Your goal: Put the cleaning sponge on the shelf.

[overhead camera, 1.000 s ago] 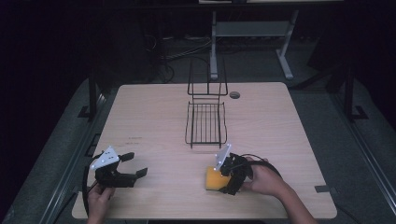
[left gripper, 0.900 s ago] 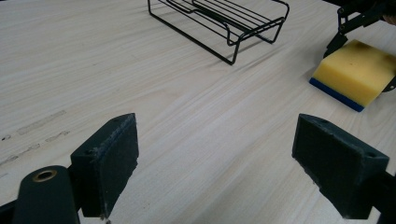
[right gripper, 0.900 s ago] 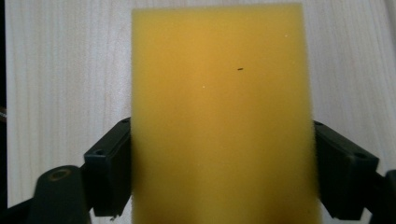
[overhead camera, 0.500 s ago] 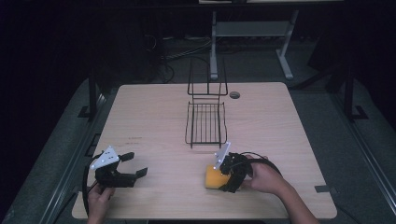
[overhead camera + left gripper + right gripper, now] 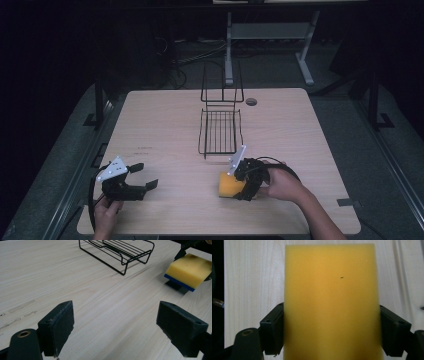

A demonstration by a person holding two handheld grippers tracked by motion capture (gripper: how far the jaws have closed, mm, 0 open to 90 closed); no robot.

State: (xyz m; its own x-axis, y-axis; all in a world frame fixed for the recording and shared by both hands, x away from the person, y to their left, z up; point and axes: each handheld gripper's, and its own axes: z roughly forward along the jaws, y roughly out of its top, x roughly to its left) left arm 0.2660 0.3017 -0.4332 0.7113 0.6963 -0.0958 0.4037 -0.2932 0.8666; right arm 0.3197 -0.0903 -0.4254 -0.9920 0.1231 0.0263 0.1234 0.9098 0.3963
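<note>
Yellow sponge (image 5: 231, 186) clamped between the right gripper's (image 5: 239, 187) jaws, low over the table's (image 5: 165, 120) near edge — blue underside visible in the left gripper view. Wire rack (image 5: 220, 131) just beyond it. Left gripper (image 5: 145, 176) wide open, holding nothing — well apart, near-left corner.

I see a pale wooden table (image 5: 165, 115) under bright light in a dark room. Grey carpet (image 5: 60, 170) lies around it, cables (image 5: 190, 55) trail behind, and a white metal stand (image 5: 265, 35) sits at the back.
</note>
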